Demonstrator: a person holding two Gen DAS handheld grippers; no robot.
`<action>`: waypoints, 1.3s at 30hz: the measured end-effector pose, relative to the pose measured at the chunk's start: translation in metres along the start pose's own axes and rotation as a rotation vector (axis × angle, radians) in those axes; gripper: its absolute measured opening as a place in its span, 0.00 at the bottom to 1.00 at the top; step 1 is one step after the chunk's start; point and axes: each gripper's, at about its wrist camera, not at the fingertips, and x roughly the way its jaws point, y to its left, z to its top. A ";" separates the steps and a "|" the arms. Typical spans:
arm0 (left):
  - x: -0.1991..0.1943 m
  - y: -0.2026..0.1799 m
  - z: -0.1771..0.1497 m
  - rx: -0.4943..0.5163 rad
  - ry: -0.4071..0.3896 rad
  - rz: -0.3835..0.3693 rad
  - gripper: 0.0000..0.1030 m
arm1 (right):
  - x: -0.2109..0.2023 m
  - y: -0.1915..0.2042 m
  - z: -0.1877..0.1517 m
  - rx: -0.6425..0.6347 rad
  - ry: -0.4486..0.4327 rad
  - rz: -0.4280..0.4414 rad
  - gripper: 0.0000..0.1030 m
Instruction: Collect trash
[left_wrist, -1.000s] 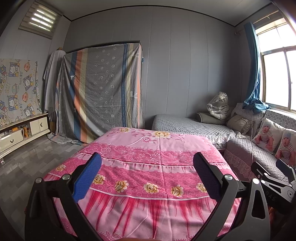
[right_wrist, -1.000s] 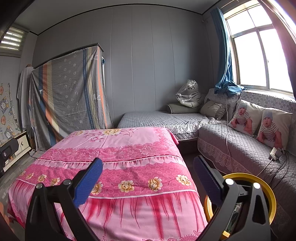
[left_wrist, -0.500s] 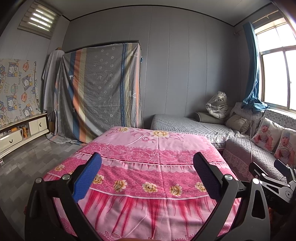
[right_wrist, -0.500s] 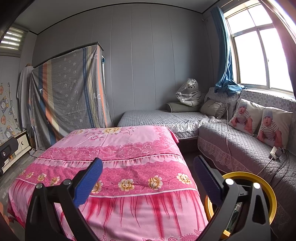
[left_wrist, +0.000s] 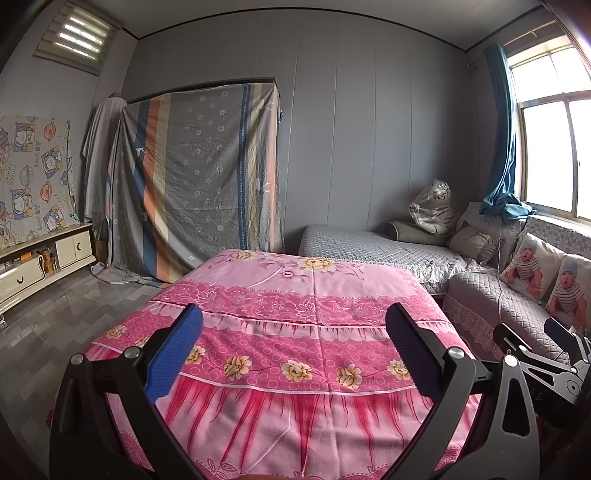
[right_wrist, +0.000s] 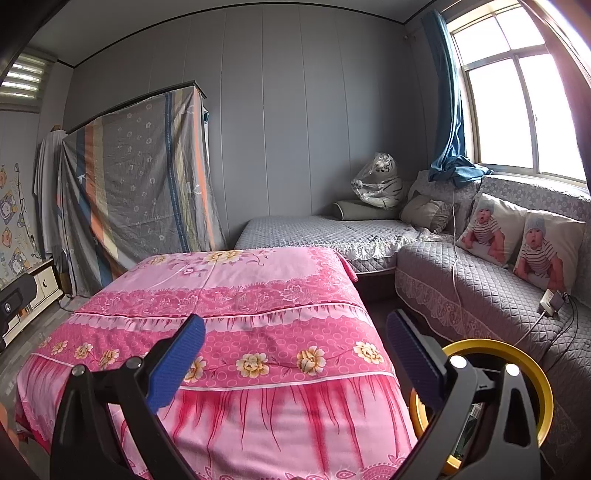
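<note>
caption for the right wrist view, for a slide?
Right tool open and empty above a pink floral cloth, yellow-rimmed bin at its right, grey sofa beyond.

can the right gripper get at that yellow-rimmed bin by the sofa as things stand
Probably yes. The yellow-rimmed bin sits low beside the right gripper, just behind its right finger, between the pink-covered table and the sofa. Nothing blocks it, and the gripper is open and empty.
</note>
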 end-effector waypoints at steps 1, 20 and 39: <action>0.000 0.000 0.000 0.000 0.001 -0.001 0.92 | 0.001 0.000 0.001 0.001 0.001 0.000 0.92; 0.003 -0.003 -0.004 0.001 0.012 -0.012 0.92 | 0.004 -0.001 0.000 0.008 0.013 -0.004 0.92; 0.006 -0.001 -0.003 -0.010 0.039 -0.034 0.92 | 0.007 -0.002 -0.003 0.016 0.031 -0.001 0.92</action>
